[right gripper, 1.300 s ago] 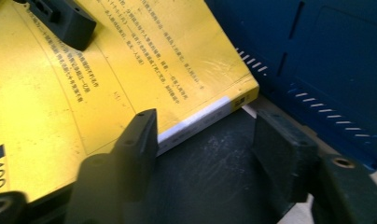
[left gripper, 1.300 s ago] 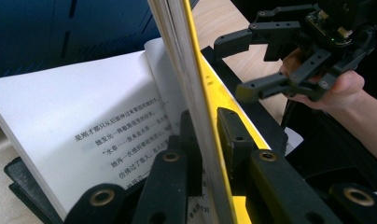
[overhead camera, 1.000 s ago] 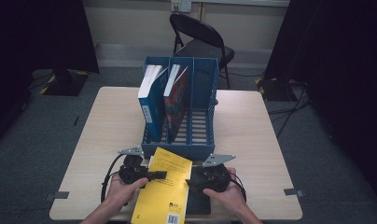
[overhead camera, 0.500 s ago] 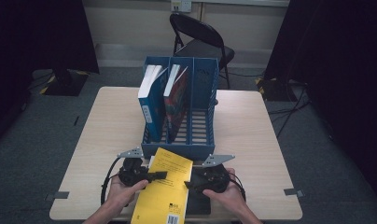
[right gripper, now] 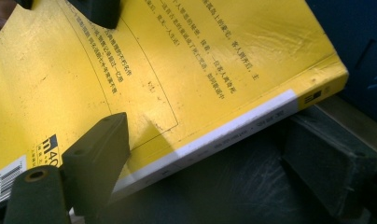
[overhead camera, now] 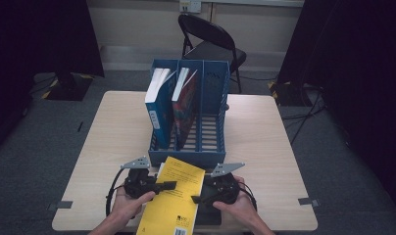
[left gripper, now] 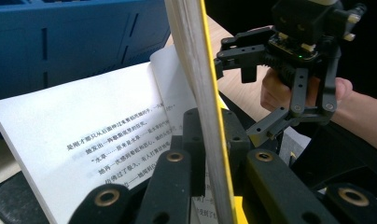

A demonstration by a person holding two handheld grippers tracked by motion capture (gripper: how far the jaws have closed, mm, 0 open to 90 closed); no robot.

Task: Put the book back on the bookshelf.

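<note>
Yellow book pinched at its open edge on the left, spine side freed on the right.

The left gripper point(overhead camera: 161, 186) has its jaws shut tight on the front cover and a sheaf of pages of the yellow book point(overhead camera: 174, 200), lifting that edge so the cover stays raised. The book lies at the table's point(overhead camera: 264, 147) near edge, just before the blue file rack point(overhead camera: 206, 122), long axis running toward the rack. The right gripper point(overhead camera: 202, 199) has just been opening; its jaws straddle the spine edge without pressing.
</note>
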